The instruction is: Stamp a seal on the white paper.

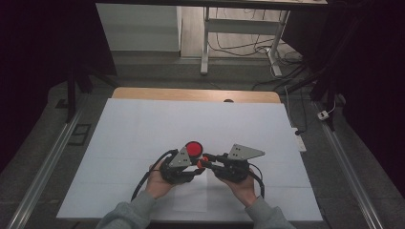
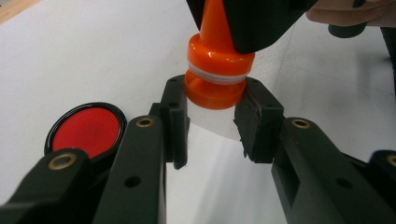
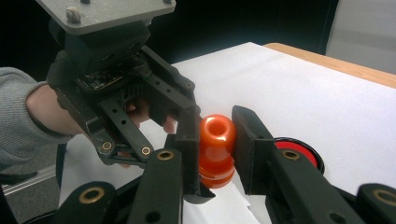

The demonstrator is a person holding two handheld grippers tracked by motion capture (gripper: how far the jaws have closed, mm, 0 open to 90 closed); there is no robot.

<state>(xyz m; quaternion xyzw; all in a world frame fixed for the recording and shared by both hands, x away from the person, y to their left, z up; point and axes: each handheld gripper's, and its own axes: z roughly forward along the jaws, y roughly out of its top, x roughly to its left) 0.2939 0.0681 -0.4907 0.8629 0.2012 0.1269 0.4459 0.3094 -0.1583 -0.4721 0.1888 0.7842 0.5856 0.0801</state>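
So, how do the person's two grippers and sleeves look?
Both the left gripper and the right gripper are black, each topped by a grey three-cornered plate and trailing a black cable. Brass-coloured pins join the linkages of the fingers. The sleeves are grey knit.

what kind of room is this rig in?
Probably a lab or recording workspace, not a home. A wooden table covered with white sheet sits between dark curtains, with loose cables on the floor behind and a metal desk frame. Both hand-held grippers carry cameras.
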